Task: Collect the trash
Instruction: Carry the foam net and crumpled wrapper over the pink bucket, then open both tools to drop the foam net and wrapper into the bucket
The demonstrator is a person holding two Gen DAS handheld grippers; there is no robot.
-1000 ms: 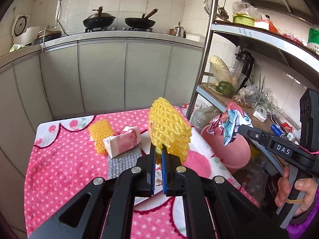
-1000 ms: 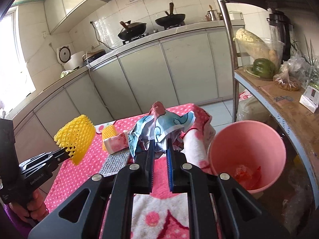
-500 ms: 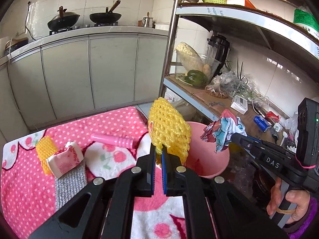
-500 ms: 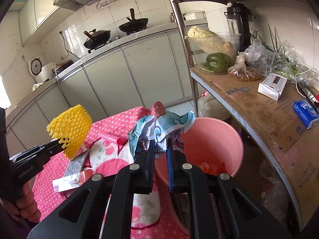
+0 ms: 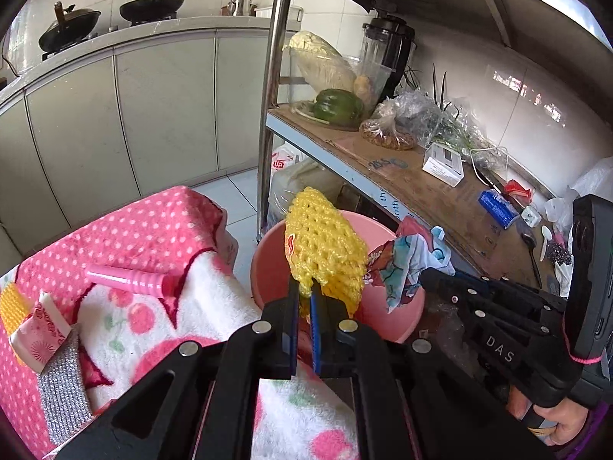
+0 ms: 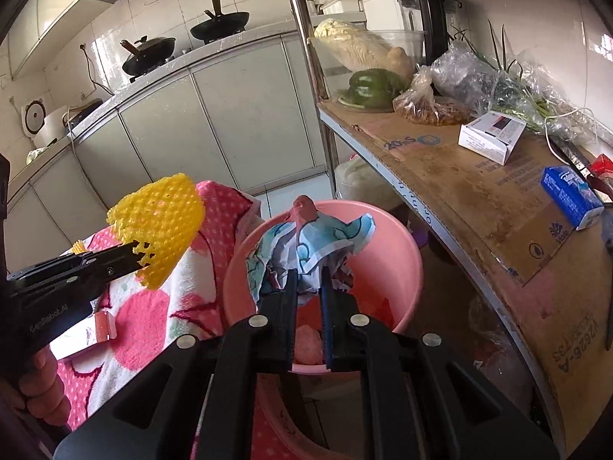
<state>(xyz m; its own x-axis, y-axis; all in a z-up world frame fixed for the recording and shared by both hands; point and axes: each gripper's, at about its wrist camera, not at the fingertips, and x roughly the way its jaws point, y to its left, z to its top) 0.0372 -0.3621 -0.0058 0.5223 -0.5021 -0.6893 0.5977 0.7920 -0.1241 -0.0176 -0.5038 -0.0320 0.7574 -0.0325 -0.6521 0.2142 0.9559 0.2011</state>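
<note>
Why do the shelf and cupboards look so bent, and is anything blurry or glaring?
Left wrist view: the fisheye lens bows the shelf post and cupboards, dark corners ring the picture, the yellow net is sharp. Right wrist view: the shelf curves likewise, daylight glares off the wall tiles; no evident blur.

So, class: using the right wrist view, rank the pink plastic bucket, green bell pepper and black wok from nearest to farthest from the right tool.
1. Pink plastic bucket, directly below the right tool.
2. Green bell pepper, on the shelf, upper right.
3. Black wok, on the far stove.
</note>
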